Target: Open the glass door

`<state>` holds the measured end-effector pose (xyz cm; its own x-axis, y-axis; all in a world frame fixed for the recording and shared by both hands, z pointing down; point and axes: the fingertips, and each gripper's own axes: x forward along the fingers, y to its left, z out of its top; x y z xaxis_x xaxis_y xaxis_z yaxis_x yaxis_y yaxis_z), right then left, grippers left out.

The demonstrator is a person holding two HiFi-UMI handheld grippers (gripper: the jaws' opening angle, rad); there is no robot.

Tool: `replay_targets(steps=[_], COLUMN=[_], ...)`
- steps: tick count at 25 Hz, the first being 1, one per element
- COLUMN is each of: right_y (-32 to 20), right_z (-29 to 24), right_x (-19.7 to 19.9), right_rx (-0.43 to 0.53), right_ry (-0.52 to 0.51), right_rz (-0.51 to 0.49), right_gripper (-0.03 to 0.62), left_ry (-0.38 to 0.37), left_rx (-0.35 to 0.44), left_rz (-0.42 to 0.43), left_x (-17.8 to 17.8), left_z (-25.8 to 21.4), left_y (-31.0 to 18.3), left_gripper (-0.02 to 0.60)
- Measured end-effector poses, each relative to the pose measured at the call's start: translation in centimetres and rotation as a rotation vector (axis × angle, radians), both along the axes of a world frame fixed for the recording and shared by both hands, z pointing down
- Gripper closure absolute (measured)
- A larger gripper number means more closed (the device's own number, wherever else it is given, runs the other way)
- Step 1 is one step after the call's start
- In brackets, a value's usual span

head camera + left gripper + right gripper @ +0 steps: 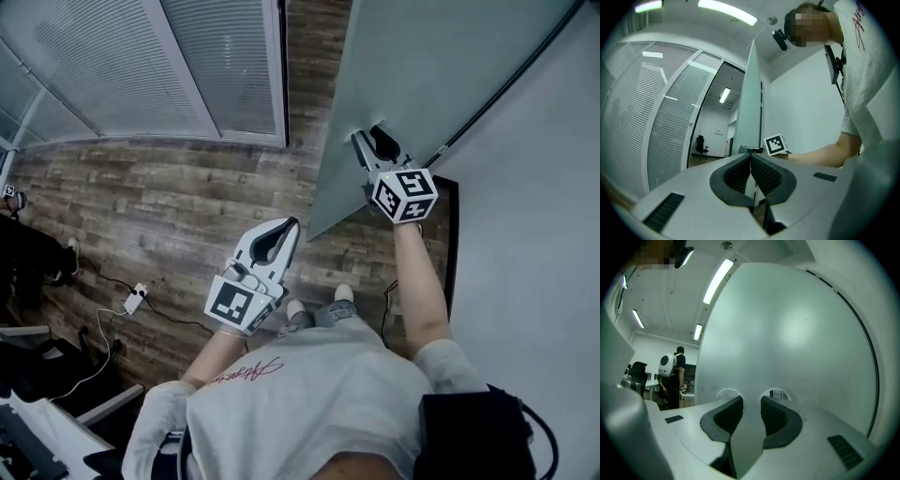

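The frosted glass door stands ajar at the upper right of the head view; its edge faces the left gripper view. My right gripper reaches level to the door, its jaws on either side of the metal door handle. In the right gripper view the handle bar fills the gap between the pads, so the right gripper is shut on it. My left gripper hangs free over the floor, left of the door edge. The left gripper is shut, its tips meeting on nothing.
A glass partition with blinds runs along the far left. A power strip with cables lies on the wooden floor. A white wall stands right of the door. A person with a backpack stands beyond.
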<state>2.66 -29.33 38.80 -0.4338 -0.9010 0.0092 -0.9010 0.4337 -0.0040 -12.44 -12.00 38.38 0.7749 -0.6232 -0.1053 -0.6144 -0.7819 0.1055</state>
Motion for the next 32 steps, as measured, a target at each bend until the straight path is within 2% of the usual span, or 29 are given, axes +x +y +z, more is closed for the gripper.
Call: replay_targets(steps=[7,17,25,32], right_y=[4.0,10.0,14.6,18.9], right_z=[0.4,0.3,0.4,0.3], right_x=[2.0,4.3,7.5,10.3], right_rx=[0.002,-0.008,-0.005,0.002], right_ry=[-0.006,0.004,0.004,-0.004], right_rz=[-0.021,-0.117,-0.182,-0.218], right_gripper=[0.468,0.470,0.470,0.470], left_ry=[-0.003,0.001,-0.009,-0.031], left_rx=[0.023,0.018,0.037,0.050], left_rz=[0.038,-0.028,-0.034,-0.012], left_x=[3.0,8.3,13.1,15.3], left_z=[-0.1,0.3,0.0,-0.4], left_y=[2.4,7.3,11.1,12.7], left_gripper=[0.565,0.565,0.565,0.565])
